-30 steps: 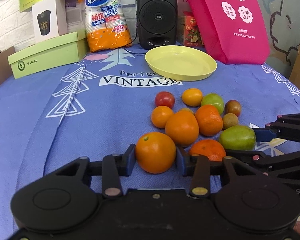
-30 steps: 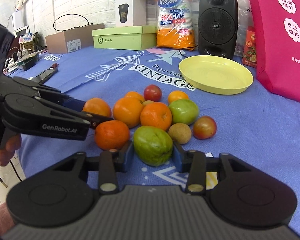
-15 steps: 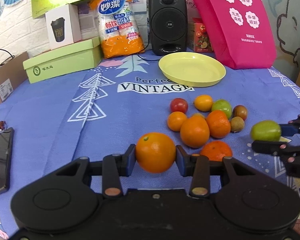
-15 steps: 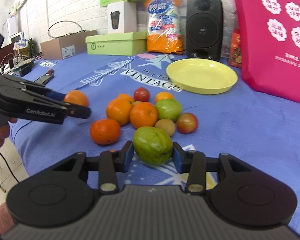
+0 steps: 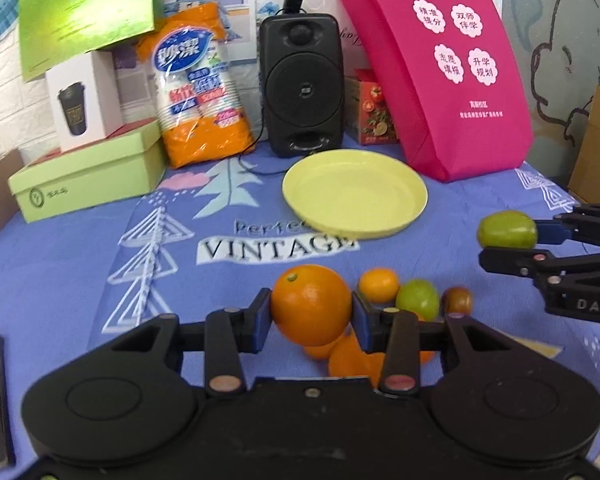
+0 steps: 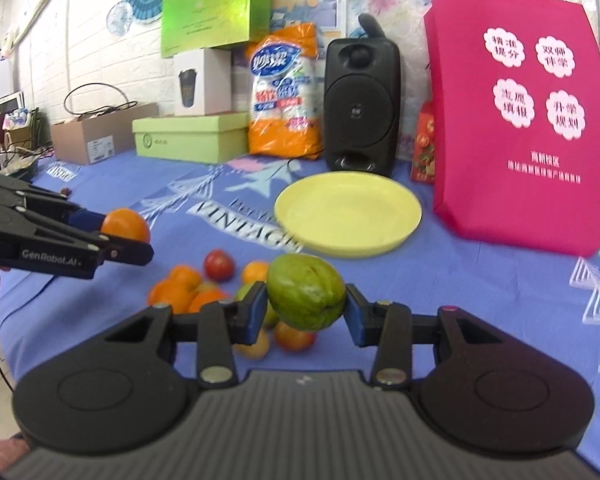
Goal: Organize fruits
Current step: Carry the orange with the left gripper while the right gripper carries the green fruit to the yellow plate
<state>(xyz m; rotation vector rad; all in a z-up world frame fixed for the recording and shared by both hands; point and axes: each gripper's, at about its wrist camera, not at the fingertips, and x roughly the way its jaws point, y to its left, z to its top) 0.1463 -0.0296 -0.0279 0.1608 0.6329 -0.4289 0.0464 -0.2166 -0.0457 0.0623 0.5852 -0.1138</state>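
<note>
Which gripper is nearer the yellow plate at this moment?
Hard to call; perhaps the right. The right gripper holds the green fruit just short of the yellow plate; the left gripper, holding the orange, looks similarly short.

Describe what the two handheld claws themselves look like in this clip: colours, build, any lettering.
Both are matte black plastic. The left claw and right claw each have two round disc housings, linkage bars with metal rivets, and blue finger pads. Seen side-on, white lettering reads "GenRobot.AI" on the left and "DAS" on the right. A bare hand shows at the edge; no cables visible.
</note>
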